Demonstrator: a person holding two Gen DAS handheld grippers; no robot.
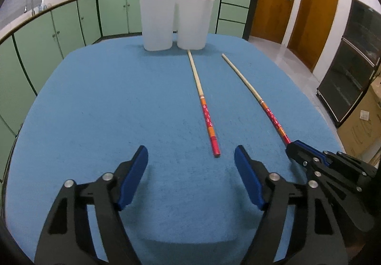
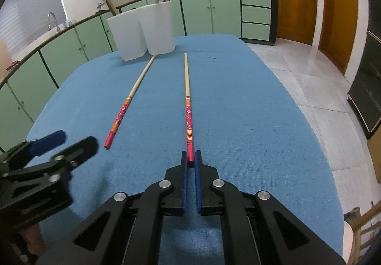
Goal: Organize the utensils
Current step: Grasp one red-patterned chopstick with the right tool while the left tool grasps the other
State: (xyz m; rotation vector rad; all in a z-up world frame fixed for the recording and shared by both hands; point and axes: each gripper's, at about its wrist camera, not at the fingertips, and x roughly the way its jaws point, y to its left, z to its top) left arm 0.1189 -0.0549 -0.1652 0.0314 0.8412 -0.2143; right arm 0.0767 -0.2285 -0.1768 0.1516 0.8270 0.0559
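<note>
With only its red tip pinched between the right gripper (image 2: 191, 157) jaws, the chopstick (image 2: 187, 103) could be levered loose when lifted, while the left gripper (image 1: 190, 165) jaws are held wide apart.

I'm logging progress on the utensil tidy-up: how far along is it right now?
Done: several chopsticks already stand in the two white plastic holders. In hand: the right hand-held gripper is shut on the red end of the right red-handled bamboo chopstick, which lies on the blue cloth table. Left: the other red-handled chopstick lies loose ahead of the open left hand-held gripper.
</note>
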